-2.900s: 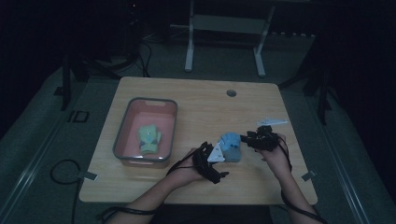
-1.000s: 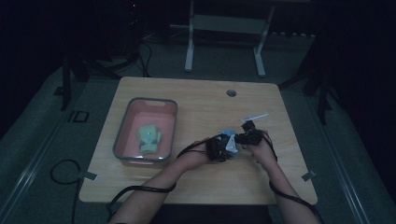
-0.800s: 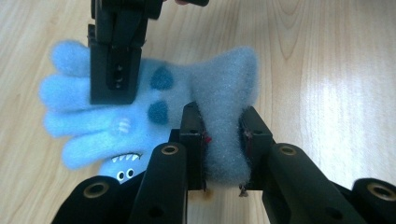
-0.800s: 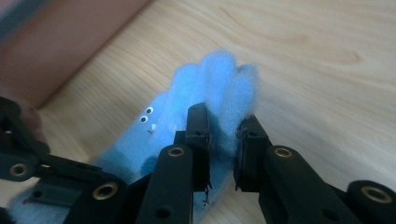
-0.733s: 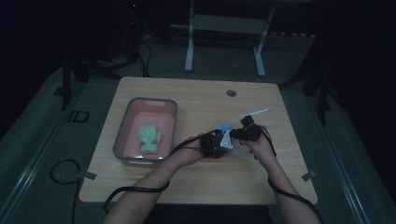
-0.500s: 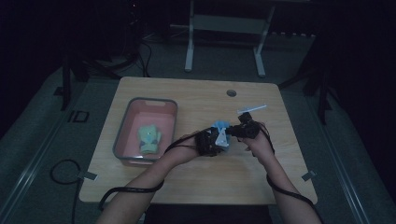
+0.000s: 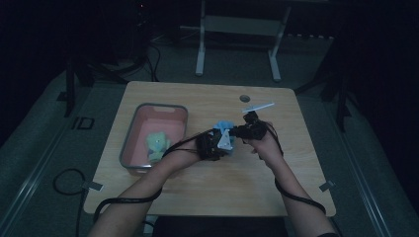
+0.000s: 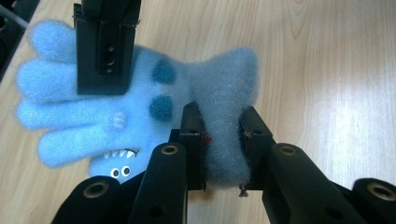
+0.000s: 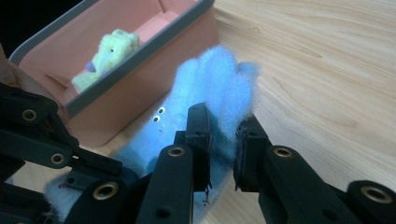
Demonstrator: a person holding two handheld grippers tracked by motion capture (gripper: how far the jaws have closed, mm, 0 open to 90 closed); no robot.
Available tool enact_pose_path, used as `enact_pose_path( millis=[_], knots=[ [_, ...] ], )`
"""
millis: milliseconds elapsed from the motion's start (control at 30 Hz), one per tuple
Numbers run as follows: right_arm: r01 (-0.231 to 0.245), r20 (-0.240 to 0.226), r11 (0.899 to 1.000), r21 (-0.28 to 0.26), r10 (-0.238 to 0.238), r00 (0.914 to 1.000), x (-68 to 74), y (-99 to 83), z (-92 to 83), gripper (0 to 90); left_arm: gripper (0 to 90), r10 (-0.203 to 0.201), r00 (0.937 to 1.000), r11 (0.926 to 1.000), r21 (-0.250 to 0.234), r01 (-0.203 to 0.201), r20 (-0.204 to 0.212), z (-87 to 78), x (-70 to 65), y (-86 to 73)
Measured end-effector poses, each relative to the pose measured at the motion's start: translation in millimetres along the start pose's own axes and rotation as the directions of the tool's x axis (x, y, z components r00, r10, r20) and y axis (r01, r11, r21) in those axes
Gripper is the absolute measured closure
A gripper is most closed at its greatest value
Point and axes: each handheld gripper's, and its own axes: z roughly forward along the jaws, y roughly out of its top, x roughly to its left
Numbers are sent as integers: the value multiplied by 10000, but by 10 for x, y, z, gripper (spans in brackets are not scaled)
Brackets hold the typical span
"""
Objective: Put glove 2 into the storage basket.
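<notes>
Your left claw [image 8: 223,140] and right claw [image 9: 223,140] are both black. The fuzzy glove [image 8: 140,102] between them is light blue with dark blue spots, small white teeth and white eyes. The tabletop [image 7: 207,98] is pale wood grain. The bin [image 7: 148,118] is salmon pink with a grey rim, holding a yellow-green plush [image 9: 109,53].

Darkened recording studio or lab: lone wooden table [image 7: 207,192] on grey floor [image 7: 44,163], taped cables [image 7: 69,180], metal stand [image 7: 237,29] behind.
</notes>
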Motion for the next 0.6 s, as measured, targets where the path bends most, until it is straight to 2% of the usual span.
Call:
enact_pose_path(
  millis=[333, 600],
  knots=[
    [317, -237, 9995, -2, -317, 9992, 155, 151, 73, 790, 762, -75, 9999, 9999, 86, 76, -128, -185, 25, -104],
    [616, -533, 9981, 63, -612, 9967, 340, 324, 194, 790, 762, -200, 9993, 9994, 271, 209, -310, -358, 58, -246]
  ],
)
